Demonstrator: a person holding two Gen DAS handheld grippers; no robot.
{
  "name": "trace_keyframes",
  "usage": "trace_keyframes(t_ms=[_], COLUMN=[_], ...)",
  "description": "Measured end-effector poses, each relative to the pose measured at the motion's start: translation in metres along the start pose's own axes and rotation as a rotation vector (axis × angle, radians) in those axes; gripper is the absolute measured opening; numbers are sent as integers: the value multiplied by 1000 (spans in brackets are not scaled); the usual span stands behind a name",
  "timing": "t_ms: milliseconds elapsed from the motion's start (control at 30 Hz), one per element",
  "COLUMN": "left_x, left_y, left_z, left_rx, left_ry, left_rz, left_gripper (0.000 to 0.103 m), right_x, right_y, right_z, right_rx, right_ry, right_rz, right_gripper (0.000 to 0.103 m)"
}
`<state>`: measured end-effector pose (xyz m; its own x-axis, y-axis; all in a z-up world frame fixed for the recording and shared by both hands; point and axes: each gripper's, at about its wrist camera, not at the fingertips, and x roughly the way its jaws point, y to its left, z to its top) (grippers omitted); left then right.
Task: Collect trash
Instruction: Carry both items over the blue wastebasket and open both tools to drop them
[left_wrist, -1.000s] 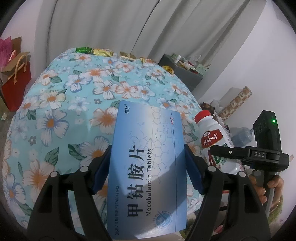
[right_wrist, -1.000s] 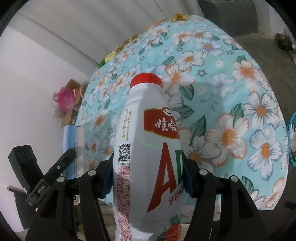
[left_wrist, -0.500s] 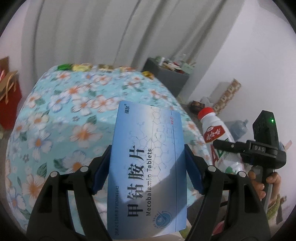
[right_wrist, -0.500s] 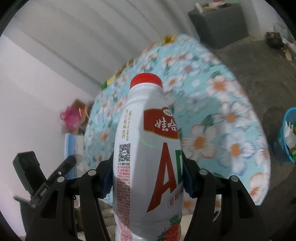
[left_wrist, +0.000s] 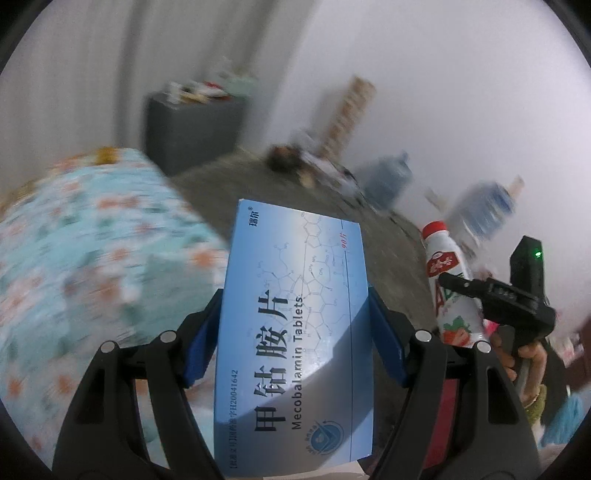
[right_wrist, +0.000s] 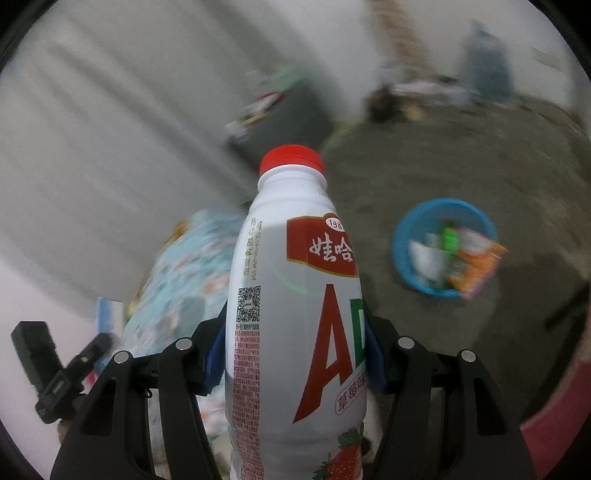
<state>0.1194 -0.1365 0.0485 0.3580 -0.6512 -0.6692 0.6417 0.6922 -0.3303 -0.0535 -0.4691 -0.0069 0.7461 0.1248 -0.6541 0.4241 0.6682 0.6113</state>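
Left gripper (left_wrist: 295, 328): jaws clamped on box (left_wrist: 295, 332), blue pads pressed on its long side edges, box upright at frame centre, top well past the pads. Right gripper (right_wrist: 295, 350): jaws clamped on bottle (right_wrist: 295, 314), cap up, at frame centre. Bench (left_wrist: 92, 258) under flowered cloth blurred at left of the left view, its edge just left of the box. Bare floor (right_wrist: 443, 166) open across the right of the right view. Blue basin (right_wrist: 402, 236) with wrappers on the floor, centre right, well apart from the bottle.
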Motion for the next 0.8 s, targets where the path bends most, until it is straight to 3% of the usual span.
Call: trace_keyframes(t_ms=[100, 300, 467, 500, 533, 567, 667, 733, 800], left_x=[57, 180, 263, 283, 301, 318, 379, 391, 388], left_y=[-25, -75, -114, -121, -128, -133, -134, -124, -112], left_z=[17, 47, 73, 78, 81, 82, 75, 68, 63], left_rx=[34, 87, 139, 146, 151, 154, 150, 123, 67], left_ry=[93, 260, 288, 280, 281, 285, 345, 367, 376], left_rz=[-41, -102, -104, -105, -109, -117, -24, 9, -17], left_gripper=[70, 70, 70, 77, 90, 90, 90, 90, 90], right_x=[15, 61, 102, 111, 123, 135, 172, 183, 179], right_y=[-54, -118, -154, -164, -175, -187, -228, -245, -248], right_z=[10, 38, 71, 78, 85, 91, 94, 88, 78], right_rx=[123, 264, 341, 356, 373, 386, 476, 524, 517], right_ry=[13, 56, 35, 21, 6, -2, 30, 38, 15], right_rz=[-48, -69, -84, -87, -81, -76, -160, -159, -153], right_gripper=[59, 59, 59, 60, 64, 80, 83, 83, 83])
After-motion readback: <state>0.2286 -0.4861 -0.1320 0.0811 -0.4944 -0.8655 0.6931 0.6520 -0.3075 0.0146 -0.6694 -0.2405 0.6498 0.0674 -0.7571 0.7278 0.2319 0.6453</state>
